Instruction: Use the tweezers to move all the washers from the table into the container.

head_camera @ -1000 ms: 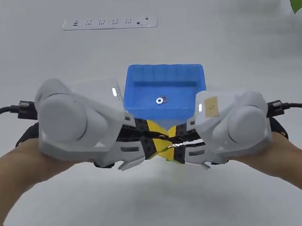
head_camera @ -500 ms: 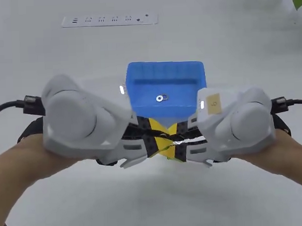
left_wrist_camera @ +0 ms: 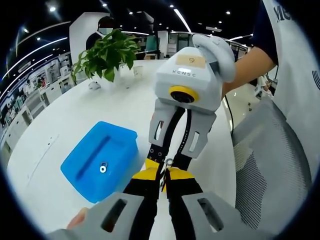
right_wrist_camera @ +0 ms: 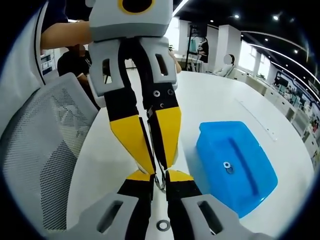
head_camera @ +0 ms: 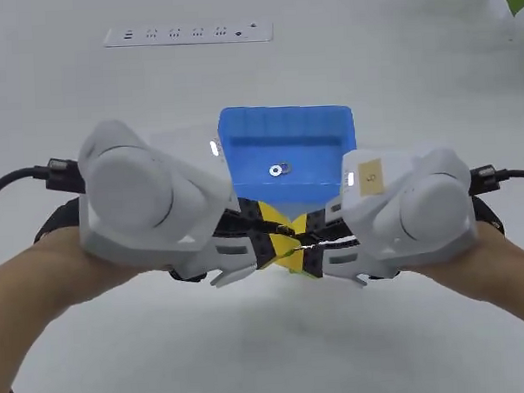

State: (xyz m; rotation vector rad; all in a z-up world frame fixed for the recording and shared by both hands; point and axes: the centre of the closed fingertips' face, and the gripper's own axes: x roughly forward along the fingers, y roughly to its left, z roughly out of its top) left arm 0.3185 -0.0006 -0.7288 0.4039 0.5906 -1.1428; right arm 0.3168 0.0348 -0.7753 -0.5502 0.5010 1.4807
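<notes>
My two grippers meet tip to tip in front of the blue container [head_camera: 285, 130]. The thin metal tweezers [right_wrist_camera: 159, 181] run between them. My right gripper [right_wrist_camera: 160, 179] is shut on the tweezers, and my left gripper [left_wrist_camera: 163, 176] is shut on their other end. In the right gripper view the left gripper's yellow fingers [right_wrist_camera: 167, 132] come down from above. One washer [head_camera: 278, 170] lies inside the container, also seen as a washer [left_wrist_camera: 103, 167] in the left gripper view. Another washer [right_wrist_camera: 163, 225] lies on the table just under my right gripper.
A white power strip [head_camera: 188, 34] lies at the far side of the table. A potted plant [left_wrist_camera: 105, 57] stands beyond the container. A mesh office chair [left_wrist_camera: 265, 170] and a person's arm [left_wrist_camera: 245, 67] are close behind the grippers.
Both grippers stay pressed together at the tweezers. The left one has shifted slightly to the right, and the view has moved a little.
</notes>
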